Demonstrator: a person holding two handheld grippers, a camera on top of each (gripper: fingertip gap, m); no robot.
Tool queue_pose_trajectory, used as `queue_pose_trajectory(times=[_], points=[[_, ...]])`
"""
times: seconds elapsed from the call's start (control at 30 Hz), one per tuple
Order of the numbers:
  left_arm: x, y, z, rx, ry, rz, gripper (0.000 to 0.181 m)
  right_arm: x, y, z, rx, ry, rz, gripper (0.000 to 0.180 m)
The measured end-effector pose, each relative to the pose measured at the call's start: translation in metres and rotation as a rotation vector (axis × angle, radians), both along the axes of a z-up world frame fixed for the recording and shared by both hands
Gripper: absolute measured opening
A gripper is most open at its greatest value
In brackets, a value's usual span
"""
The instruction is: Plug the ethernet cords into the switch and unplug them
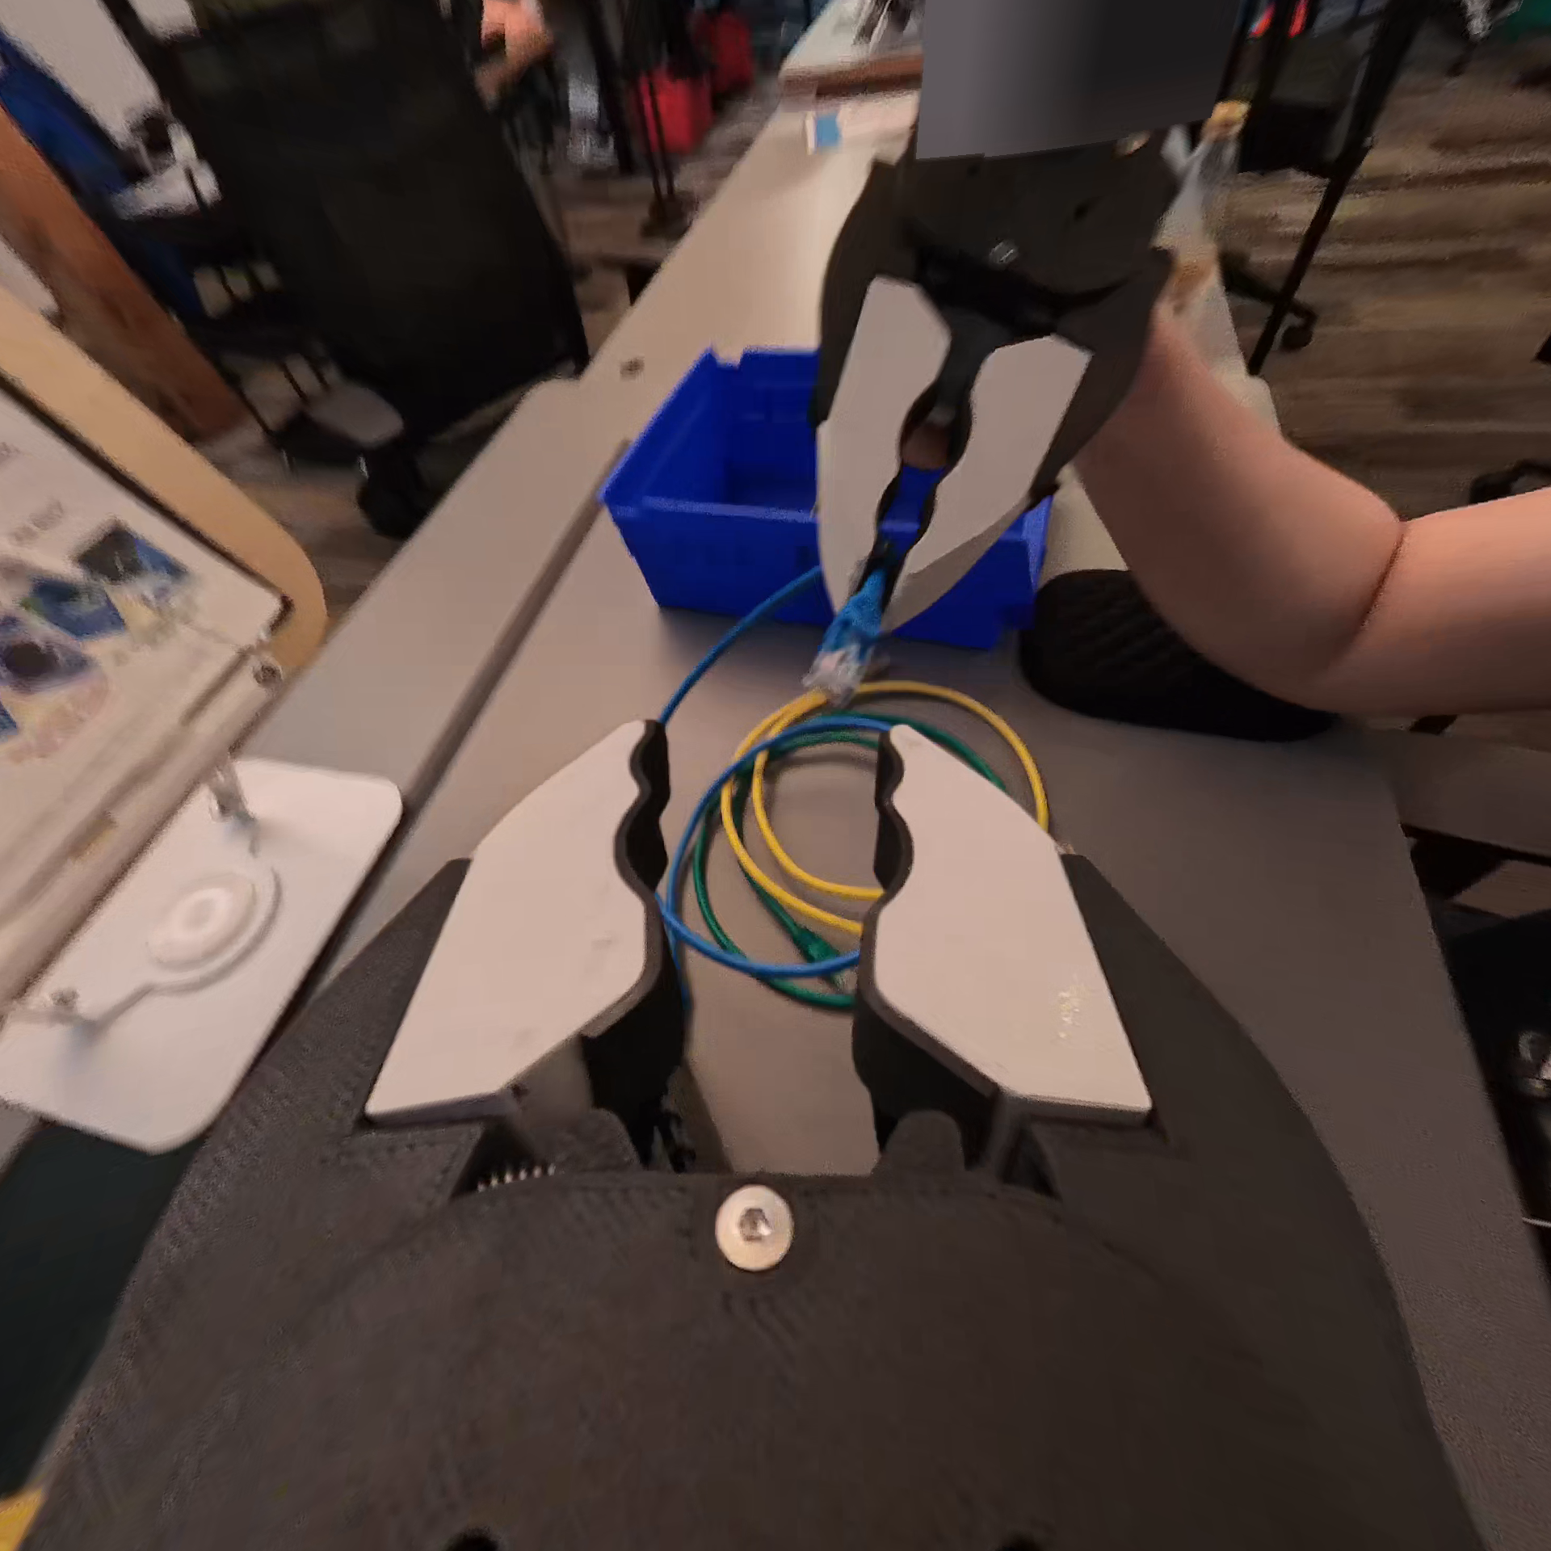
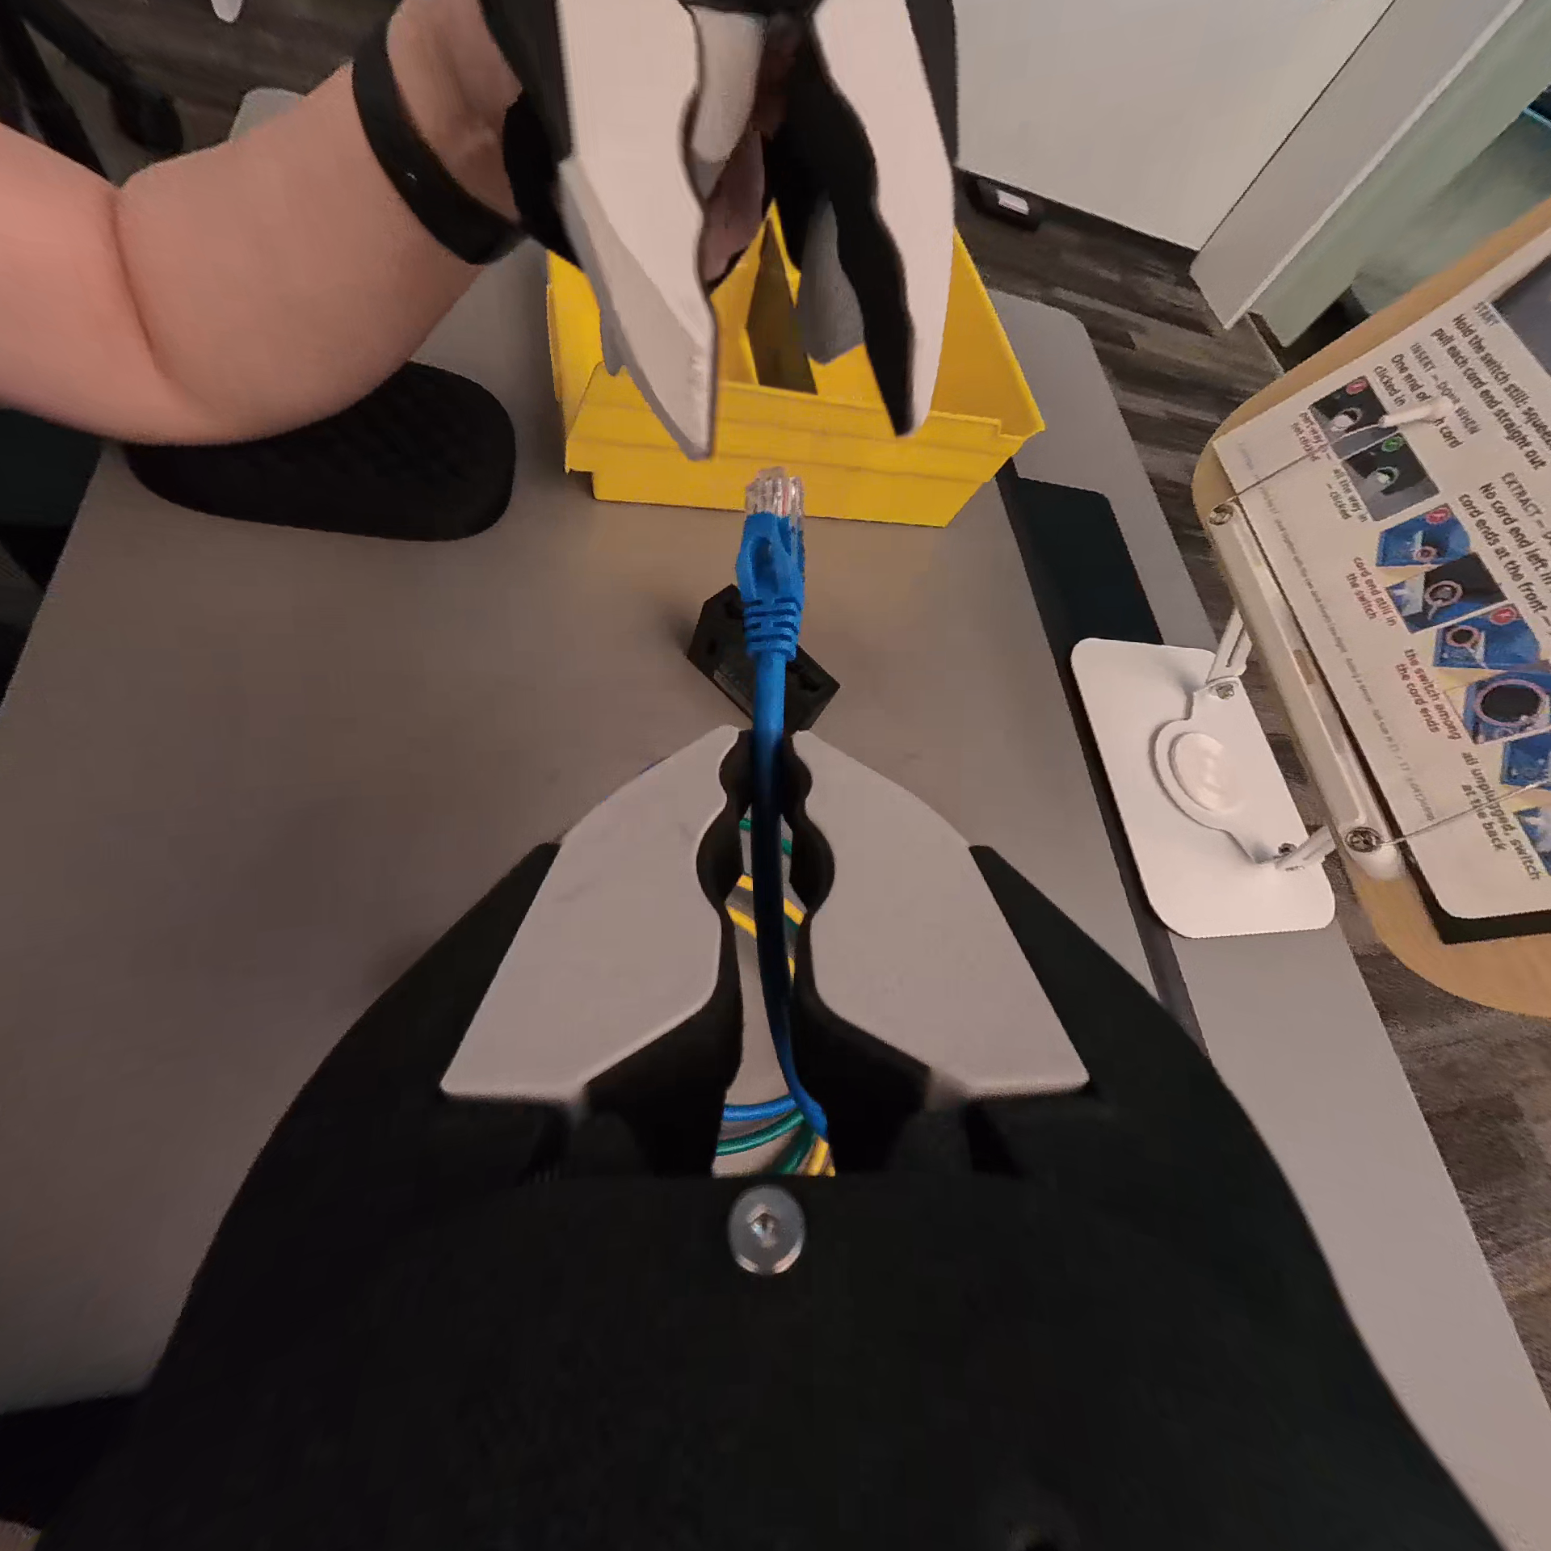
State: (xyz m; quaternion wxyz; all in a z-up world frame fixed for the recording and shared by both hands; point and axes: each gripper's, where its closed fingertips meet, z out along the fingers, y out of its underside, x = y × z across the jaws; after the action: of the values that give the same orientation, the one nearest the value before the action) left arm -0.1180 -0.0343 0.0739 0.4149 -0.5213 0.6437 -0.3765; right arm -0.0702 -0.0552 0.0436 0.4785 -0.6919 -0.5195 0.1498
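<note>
A blue bin (image 1: 713, 503) sits on the grey table (image 1: 1175, 881) beyond the right tongs, and a yellow bin (image 2: 806, 453) beyond the left tongs. 1 instruction sheet (image 2: 1427, 587) on a white stand (image 2: 1192, 797) lies off to the left tongs' left, with a black pad (image 2: 336, 453) on their other side.

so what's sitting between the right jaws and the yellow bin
In the right wrist view, the blue cord's plug sticks out ahead of the right gripper, with the black switch on the table beneath it, short of the yellow bin.

blue cord (image 2: 768, 604), yellow bin (image 2: 806, 436), grey table (image 2: 336, 713)
</note>
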Motion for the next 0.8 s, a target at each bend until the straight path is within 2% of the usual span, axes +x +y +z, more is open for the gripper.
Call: queue_pose_trajectory(times=[0.1, 0.23, 0.33, 0.37, 0.43, 0.63, 0.67, 0.73, 0.77, 0.8], points=[[0.004, -0.011, 0.011, 0.126, -0.139, -0.047, 0.044, 0.002, 0.000, 0.001, -0.012, 0.013, -0.004, 0.007], [0.016, -0.015, 0.003, 0.244, -0.153, -0.022, 0.037, 0.000, -0.002, 0.001, -0.032, 0.032, 0.009, 0.007], [0.024, -0.016, -0.008, 0.217, -0.107, -0.022, 0.038, -0.002, -0.003, 0.001, -0.022, 0.019, 0.020, 0.007], [0.026, -0.018, -0.007, 0.197, -0.124, -0.030, 0.036, -0.002, -0.004, 0.001, -0.021, 0.014, 0.022, 0.007], [0.028, -0.022, -0.007, 0.156, -0.147, -0.064, 0.019, -0.003, -0.004, -0.001, -0.021, 0.002, 0.022, 0.007], [0.029, -0.018, -0.017, 0.184, -0.087, -0.061, 0.014, 0.002, 0.002, -0.003, 0.000, -0.018, 0.001, 0.007], [0.029, -0.016, -0.014, 0.172, -0.088, -0.039, 0.013, 0.004, 0.007, 0.002, 0.037, -0.002, -0.030, 0.009], [0.028, -0.002, -0.005, 0.143, -0.118, 0.043, 0.012, 0.010, 0.021, 0.027, 0.187, 0.052, -0.130, 0.037], [0.026, 0.003, -0.002, 0.117, -0.126, 0.069, 0.012, 0.010, 0.019, 0.042, 0.273, 0.081, -0.149, 0.047], [0.024, 0.007, 0.001, 0.077, -0.136, 0.080, 0.012, 0.003, 0.009, 0.055, 0.333, 0.118, -0.106, 0.050]])
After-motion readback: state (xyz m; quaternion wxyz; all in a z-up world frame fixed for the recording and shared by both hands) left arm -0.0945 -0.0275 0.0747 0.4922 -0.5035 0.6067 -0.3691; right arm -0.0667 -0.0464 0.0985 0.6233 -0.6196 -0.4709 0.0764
